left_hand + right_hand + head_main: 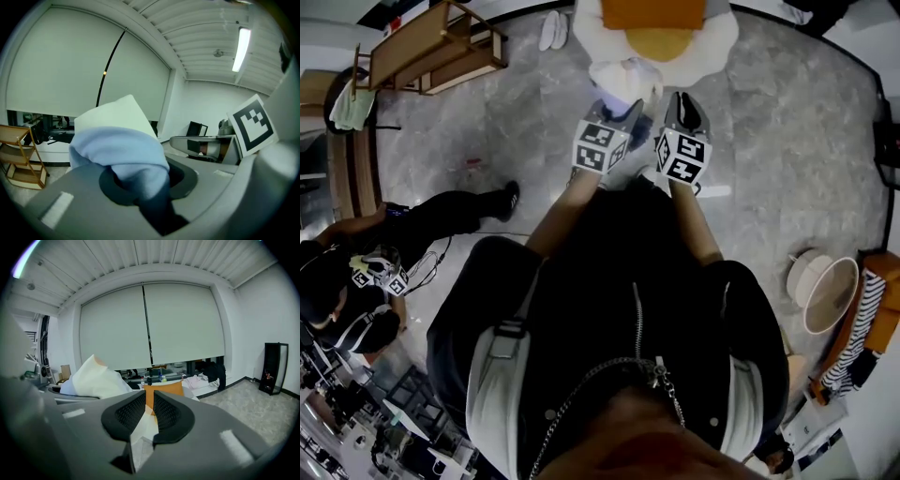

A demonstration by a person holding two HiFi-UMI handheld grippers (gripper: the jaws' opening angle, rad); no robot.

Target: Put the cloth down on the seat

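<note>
I am carrying the pale blue and white cloth (626, 80) up in the air just short of the seat (717, 37), so the main step is not yet done: nothing of the cloth is lying on the seat, as far as I can see. My left tool (140, 185) is pinching a bunched blue fold of it, which is bulging out above the pads, and my right tool (149, 412) is pressed nearly together on a thin white fold that is running down through the gap. Both tools are working side by side on the near side of the seat, with the cloth hanging between them and the seat's orange cushion (656, 11). What I judge is left is bringing the cloth over the seat, lowering it until it is resting there, and then letting go with both tools. The seat is standing on a grey, marble-patterned floor (769, 122). To the left of the seat a pair of pale slippers (551, 30) is lying, and further left a wooden rack (431, 47) is standing. Well away from the seat on that side another person (441, 211) in dark clothes is sitting low, and well to its right a round pale basket (830, 292) is tipping. Behind the seat, wide roller blinds (183, 319) are covering the windows.
</note>
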